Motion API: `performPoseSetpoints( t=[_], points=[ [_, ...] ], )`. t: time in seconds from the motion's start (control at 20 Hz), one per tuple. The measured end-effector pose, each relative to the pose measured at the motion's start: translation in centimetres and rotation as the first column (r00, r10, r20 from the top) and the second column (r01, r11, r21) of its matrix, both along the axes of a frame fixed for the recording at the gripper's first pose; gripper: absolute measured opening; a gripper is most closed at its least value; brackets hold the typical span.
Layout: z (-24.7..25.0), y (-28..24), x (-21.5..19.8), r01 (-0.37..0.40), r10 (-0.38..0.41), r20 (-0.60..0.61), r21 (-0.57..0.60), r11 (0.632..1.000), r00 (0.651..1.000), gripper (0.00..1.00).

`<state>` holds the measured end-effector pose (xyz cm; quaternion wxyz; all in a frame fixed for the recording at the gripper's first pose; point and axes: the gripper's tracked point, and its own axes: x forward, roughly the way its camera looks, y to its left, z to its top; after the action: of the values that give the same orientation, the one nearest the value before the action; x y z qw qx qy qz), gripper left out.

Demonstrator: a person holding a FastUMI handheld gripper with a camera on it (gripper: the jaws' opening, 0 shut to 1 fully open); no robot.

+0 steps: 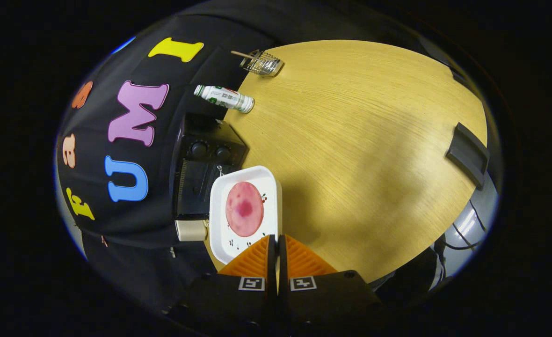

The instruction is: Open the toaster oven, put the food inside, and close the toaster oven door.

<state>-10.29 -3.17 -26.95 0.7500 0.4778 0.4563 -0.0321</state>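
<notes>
A white square plate carries a round pink slice of food. My gripper is shut on the plate's near rim, and both fingers press on it. The plate casts a shadow on the wooden table beside it. Just beyond the plate stands the black toaster oven, backed against the cloth wall, with two knobs on its front panel. The plate covers part of the oven's front. A cream-coloured part shows at the oven's end nearest the fingers. I cannot tell how the oven door stands.
A white and green bottle lies on its side past the oven at the table's edge. Farther off sits a small wire metal holder with a wooden stick. A black block is fixed on the table's opposite edge, with cables below it.
</notes>
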Motion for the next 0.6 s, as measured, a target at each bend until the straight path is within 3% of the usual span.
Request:
performPoseSetpoints(
  t=[0.4,0.6],
  points=[
    [2.9,7.1,4.4,-0.075,0.073,0.048,0.044,0.996,0.996,0.05],
    [0.4,11.8,7.9,-0.141,0.141,0.009,0.053,0.989,0.99,0.05]
  ],
)
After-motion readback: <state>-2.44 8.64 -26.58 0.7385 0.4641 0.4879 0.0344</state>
